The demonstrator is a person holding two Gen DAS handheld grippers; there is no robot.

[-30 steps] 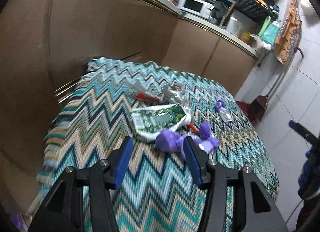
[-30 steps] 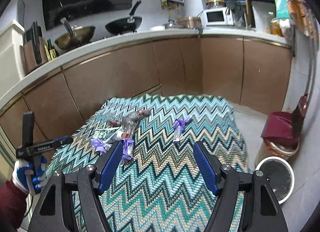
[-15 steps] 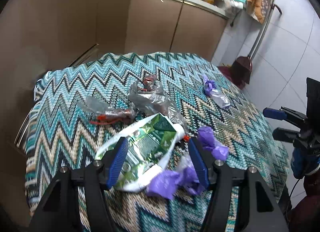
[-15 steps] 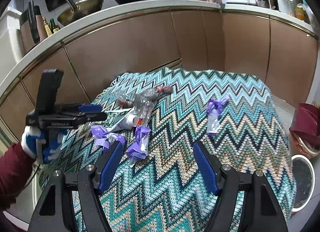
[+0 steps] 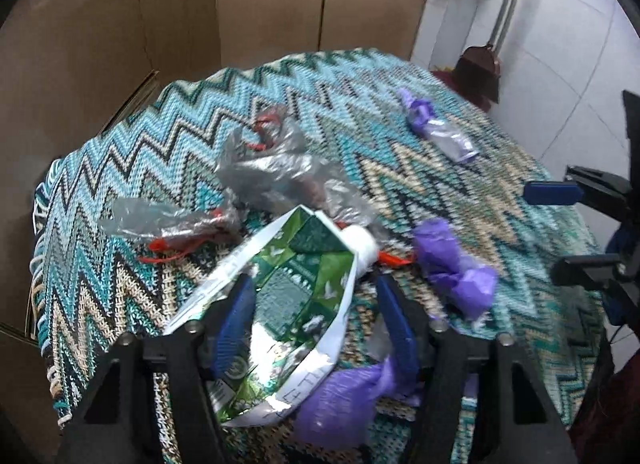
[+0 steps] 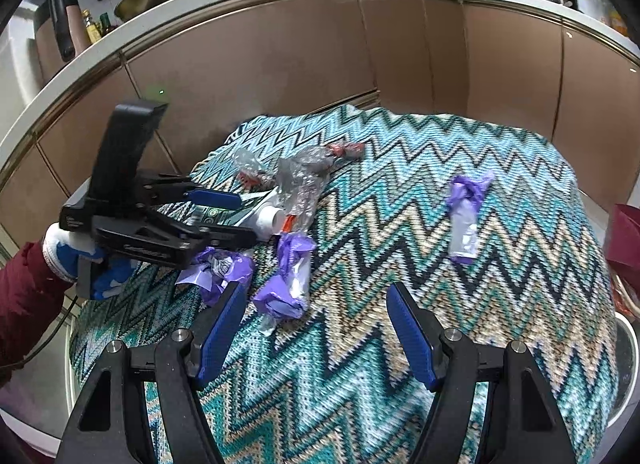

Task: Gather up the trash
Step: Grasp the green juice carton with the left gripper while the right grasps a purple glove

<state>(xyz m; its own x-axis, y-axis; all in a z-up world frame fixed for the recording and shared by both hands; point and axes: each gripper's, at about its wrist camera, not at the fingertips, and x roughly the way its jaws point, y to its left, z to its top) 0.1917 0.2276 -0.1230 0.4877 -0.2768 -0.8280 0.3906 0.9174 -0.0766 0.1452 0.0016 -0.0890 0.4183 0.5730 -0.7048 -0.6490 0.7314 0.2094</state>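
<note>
Trash lies on a zigzag-patterned cloth (image 5: 400,167) over a table. A green and white pouch (image 5: 296,292) with a white cap lies between the fingers of my open left gripper (image 5: 316,312), which also shows in the right wrist view (image 6: 224,215). Clear crumpled wrappers (image 5: 272,167) lie beyond it. Purple wrappers lie at its right (image 5: 456,268) and below it (image 5: 340,400). My right gripper (image 6: 316,316) is open and empty, just before a purple wrapper (image 6: 288,280). Another purple wrapper (image 6: 464,211) lies to the right.
Brown kitchen cabinets (image 6: 320,55) under a white counter stand behind the table. A red dustpan (image 5: 480,71) leans by the tiled wall. A round bin (image 6: 624,364) sits on the floor at the table's right edge.
My left gripper has moved forward over the table so the green pouch now lies between its fingers. My right gripper has moved closer to the purple wrappers.
</note>
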